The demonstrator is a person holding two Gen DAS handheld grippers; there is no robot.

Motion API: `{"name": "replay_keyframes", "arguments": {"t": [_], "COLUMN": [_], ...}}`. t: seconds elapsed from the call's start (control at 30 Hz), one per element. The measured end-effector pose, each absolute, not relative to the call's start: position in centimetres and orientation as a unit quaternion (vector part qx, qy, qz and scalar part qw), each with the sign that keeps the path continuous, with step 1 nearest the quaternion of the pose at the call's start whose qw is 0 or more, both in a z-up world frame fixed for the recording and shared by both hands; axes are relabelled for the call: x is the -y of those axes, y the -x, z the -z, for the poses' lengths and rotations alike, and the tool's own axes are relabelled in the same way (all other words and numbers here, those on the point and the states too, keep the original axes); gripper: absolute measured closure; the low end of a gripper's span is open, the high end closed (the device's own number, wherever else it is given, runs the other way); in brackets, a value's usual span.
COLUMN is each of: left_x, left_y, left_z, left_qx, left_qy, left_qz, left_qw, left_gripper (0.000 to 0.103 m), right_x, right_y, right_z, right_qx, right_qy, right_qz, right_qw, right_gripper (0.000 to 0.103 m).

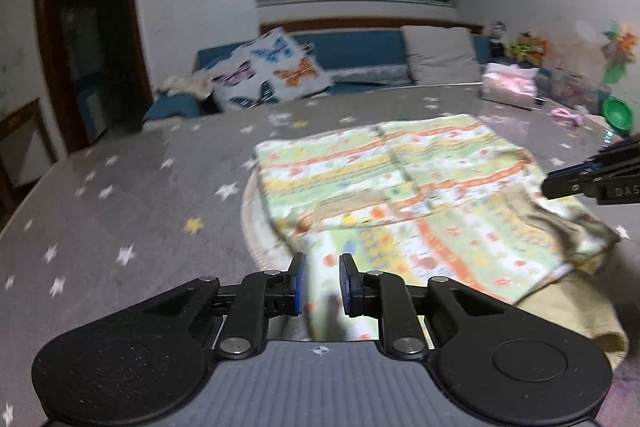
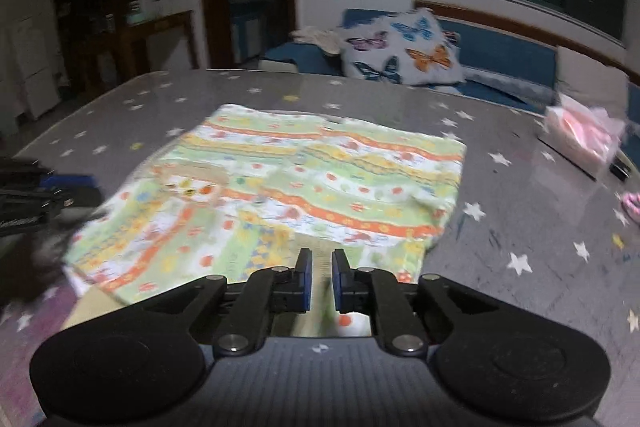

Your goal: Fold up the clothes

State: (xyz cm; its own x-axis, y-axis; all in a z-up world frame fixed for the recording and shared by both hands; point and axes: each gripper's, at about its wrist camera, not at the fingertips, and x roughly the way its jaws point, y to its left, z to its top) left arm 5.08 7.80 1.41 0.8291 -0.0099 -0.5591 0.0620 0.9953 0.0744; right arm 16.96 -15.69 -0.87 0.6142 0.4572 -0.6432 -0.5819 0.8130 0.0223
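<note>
Blue pads of the left gripper (image 1: 322,259) sit nearest in the left wrist view, at 6 o'clock, drawn close together with a strip of the patterned cloth (image 1: 404,187) running up between them — the fingers appear to pinch that near edge, though blur hides the exact contact. From there the cloth spreads toward 1 o'clock across the grey star-printed table (image 1: 132,195), its striped green, orange and yellow print partly folded over itself, with a tan underside showing at 4 o'clock. At 3 o'clock the right gripper (image 1: 560,183) reaches in over the cloth's right edge.

In the right wrist view the right gripper (image 2: 322,259) is likewise narrowed to a small gap at 6 o'clock, with cloth (image 2: 304,171) between its pads — whether it truly grips cannot be told. The left gripper (image 2: 68,183) shows dark and blurred at 9 o'clock beside the cloth's left edge.

Farther off, a pink tissue box (image 2: 580,135) rests on the table at 3 o'clock. Beyond the table, a butterfly cushion (image 2: 400,47) leans on a blue sofa (image 2: 500,51) at 1 o'clock.
</note>
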Motion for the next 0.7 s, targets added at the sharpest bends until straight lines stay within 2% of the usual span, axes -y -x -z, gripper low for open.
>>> {"name": "replay_keyframes", "arguments": {"t": [0.27, 0.43, 0.57, 0.7], "left_x": [-4.7, -3.7, -1.8, -1.3], "left_y": [-3.4, -3.6, -3.6, -2.5], "left_z": [0.7, -0.7, 0.4, 1.9], "left_qx": [-0.296, -0.276, -0.282, -0.267], "left_qy": [-0.143, -0.128, -0.156, -0.203], "left_qz": [0.074, 0.089, 0.116, 0.109], "left_qw": [0.941, 0.949, 0.94, 0.936], "left_gripper": [0.082, 0.08, 0.08, 0.08], "right_x": [15.9, 15.8, 15.4, 16.0], "right_y": [-14.2, -13.7, -13.4, -12.9], "right_z": [2.3, 1.5, 2.1, 2.6], "right_qx": [-0.343, -0.33, -0.331, -0.334], "right_qy": [0.159, 0.154, 0.16, 0.164], "right_qz": [-0.321, -0.329, -0.338, -0.34], "right_qw": [0.868, 0.871, 0.866, 0.864], "right_gripper": [0.091, 0.091, 0.076, 0.074]}}
